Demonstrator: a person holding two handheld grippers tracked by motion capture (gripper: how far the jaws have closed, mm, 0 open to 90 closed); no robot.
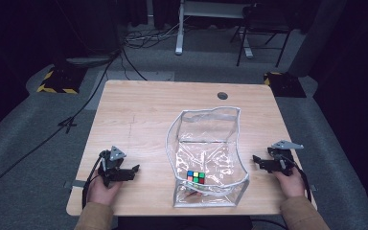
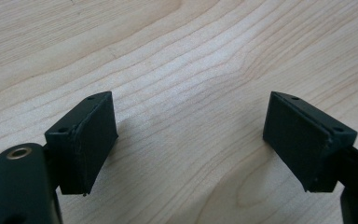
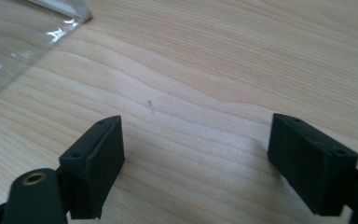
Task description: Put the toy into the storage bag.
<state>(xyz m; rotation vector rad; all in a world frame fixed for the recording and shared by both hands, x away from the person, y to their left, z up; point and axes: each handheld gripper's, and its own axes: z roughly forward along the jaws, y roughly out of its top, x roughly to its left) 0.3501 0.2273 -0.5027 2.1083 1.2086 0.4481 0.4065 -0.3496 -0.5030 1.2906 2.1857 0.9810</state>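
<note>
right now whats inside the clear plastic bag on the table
Inside the clear plastic zip bag with grey edging lies one small multicoloured puzzle cube, near its front wall. The rest looks bare; creased, glaring plastic hides the cube's lower faces and the front corners.

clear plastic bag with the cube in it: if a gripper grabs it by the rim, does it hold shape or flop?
Likely floppy: the clear plastic bag already has wavy, buckled walls and a bent rim. The puzzle cube lying at its near end would probably slide and drag that end down. The glossy film may be slippery, so the grey edge trim looks the safer grip.
</note>
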